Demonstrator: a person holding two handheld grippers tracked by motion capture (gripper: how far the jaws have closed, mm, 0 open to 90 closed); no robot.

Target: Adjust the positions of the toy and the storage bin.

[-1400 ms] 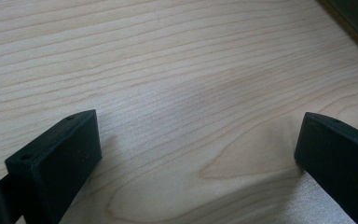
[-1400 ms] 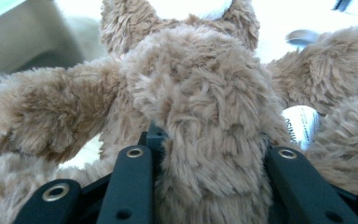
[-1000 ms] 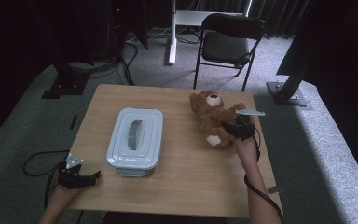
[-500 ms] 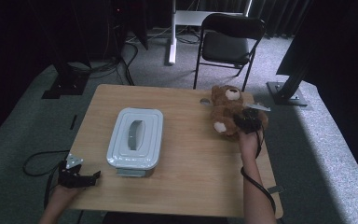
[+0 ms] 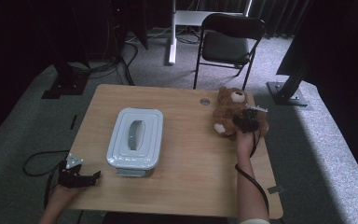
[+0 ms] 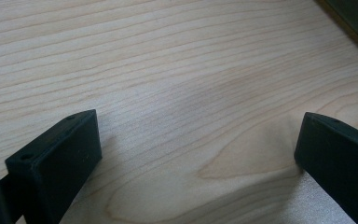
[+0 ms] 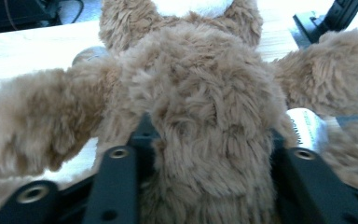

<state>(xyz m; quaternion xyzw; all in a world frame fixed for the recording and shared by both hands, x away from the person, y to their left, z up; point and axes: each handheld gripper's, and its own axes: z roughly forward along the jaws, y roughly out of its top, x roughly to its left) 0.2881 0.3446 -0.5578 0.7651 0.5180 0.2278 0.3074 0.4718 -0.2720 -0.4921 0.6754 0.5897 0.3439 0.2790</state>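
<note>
A brown teddy bear [image 5: 228,108] sits at the table's far right edge, its head toward the far side. My right gripper [image 5: 248,122] is at its near side, and in the right gripper view the bear's furry body [image 7: 200,93] fills the gap between my right gripper [image 7: 205,172] jaws and touches both. Those jaws have just been opening, with the bear still between them. My left gripper [image 5: 89,178] rests at the near left corner of the table. In its own view my left gripper [image 6: 196,149] stands wide open over bare wood.
A pale blue-grey lidded box [image 5: 135,137] with a handle on top stands left of centre on the wooden table [image 5: 191,177]. A folding chair [image 5: 230,42] stands beyond the far edge. A round cable hole [image 5: 205,101] lies beside the bear.
My right gripper has carried the bear to the right, up to the table's right edge. The left gripper and the box have not moved.
</note>
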